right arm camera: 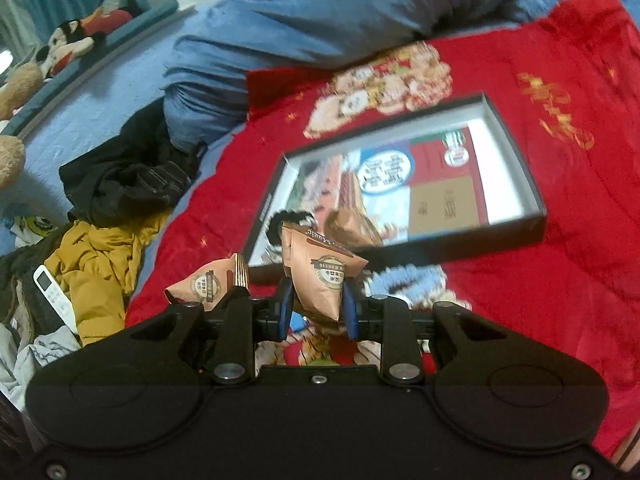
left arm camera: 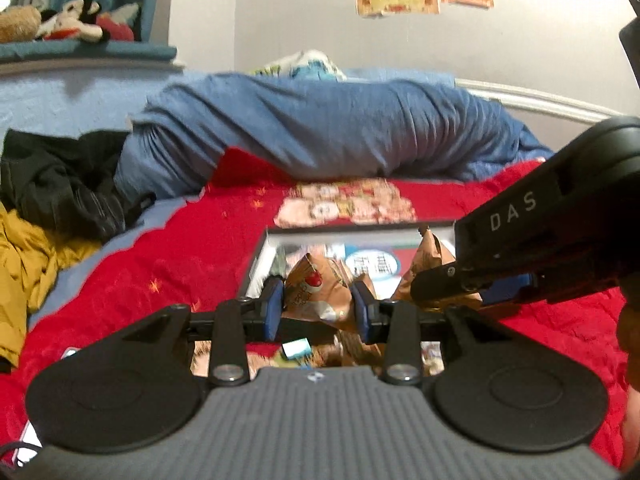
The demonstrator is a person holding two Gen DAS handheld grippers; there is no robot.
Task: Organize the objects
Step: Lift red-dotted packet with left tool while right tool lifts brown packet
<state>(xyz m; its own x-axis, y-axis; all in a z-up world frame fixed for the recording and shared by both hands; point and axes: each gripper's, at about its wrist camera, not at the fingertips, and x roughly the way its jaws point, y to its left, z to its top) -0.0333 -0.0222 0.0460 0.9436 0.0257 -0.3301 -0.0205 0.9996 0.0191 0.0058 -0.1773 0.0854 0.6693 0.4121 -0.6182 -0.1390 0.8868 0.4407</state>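
**Observer:** Where were the packets, relative to the box?

**Operator:** My left gripper (left arm camera: 318, 312) was clamped on a brown snack packet (left arm camera: 316, 288), held above the red blanket (left arm camera: 180, 248) just short of the near edge of the shallow black box (right arm camera: 536, 216). My right gripper (right arm camera: 316, 308) was squeezed on a second brown packet (right arm camera: 320, 276), also on the near side of the box. In the right wrist view the left-hand packet showed off to the left, at the box's near left corner.

**Observer:** How did you judge they would handle?

**Operator:** Light, I reckoned, and soft: thin crinkly wrappers, puffed with air. The film looked slick, so I expected a packet could slide or swivel between the pads. Whatever was inside might crush, so I wanted no harder squeeze.

**Observer:** And where did you hold them?

**Operator:** Across the belly on both, with the crimped ends poking above the pads. I judged the flat sealed edge a safer hold, since it would not squash the contents.

**Observer:** Anything in the box?

**Operator:** Only printed cards lying flat on its floor, as far as I could tell.
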